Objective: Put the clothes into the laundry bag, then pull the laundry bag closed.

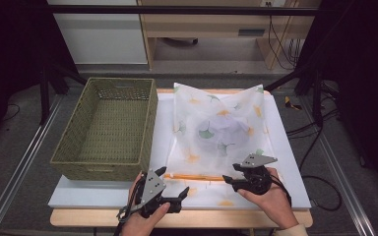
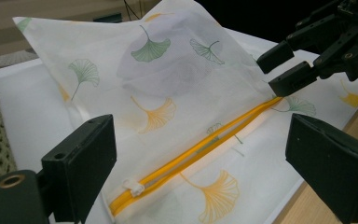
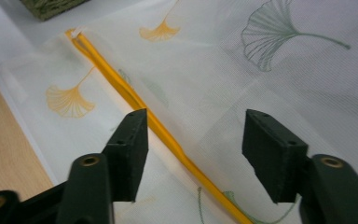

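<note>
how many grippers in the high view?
2. Left gripper near the table's front edge, at the mesh bag's left corner; right gripper over the bag's front right.

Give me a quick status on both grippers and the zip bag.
Left gripper open, empty. Right gripper open over the yellow zipper, not gripping. Mesh bag lies zipped on the white board. Nothing in the way.

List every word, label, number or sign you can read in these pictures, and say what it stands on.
There is no readable text.
The mesh zipper bag carries only printed ginkgo leaves, no lettering.
The woven basket bears no label.
A small dark plate on the wooden furniture behind the table is too small and blurred to read.
</note>
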`<act>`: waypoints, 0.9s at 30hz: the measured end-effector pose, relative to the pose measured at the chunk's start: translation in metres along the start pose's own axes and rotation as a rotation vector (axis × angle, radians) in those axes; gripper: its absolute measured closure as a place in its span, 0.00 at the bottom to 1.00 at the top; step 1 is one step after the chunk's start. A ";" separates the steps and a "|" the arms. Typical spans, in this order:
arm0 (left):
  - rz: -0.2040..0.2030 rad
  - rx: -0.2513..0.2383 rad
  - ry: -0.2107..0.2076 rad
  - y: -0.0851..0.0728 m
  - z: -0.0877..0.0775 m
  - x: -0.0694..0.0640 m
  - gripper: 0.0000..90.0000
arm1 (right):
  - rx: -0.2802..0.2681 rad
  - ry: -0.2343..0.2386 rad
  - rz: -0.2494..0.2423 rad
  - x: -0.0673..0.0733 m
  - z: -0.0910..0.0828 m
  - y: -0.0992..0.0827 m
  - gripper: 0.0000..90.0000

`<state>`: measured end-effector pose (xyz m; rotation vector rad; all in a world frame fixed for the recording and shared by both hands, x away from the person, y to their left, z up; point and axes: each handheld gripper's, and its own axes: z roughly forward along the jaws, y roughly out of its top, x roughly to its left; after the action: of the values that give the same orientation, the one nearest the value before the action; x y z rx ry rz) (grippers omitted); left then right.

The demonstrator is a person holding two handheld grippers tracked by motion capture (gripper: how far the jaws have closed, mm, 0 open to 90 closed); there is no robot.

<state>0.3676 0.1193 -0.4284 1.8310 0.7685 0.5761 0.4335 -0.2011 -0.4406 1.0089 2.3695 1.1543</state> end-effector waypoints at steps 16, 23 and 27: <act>0.033 0.004 0.076 -0.012 -0.006 -0.005 0.19 | -0.100 -0.098 -0.014 0.002 -0.006 0.008 0.25; 0.010 0.029 0.081 -0.014 -0.006 -0.003 0.20 | -0.127 -0.111 0.006 0.006 -0.007 0.009 0.29; -0.005 0.042 0.081 -0.016 -0.006 -0.002 0.20 | -0.144 -0.111 0.011 0.007 -0.008 0.010 0.32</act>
<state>0.3578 0.1260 -0.4415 1.8532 0.8446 0.6387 0.4286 -0.1964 -0.4276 1.0103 2.1643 1.2209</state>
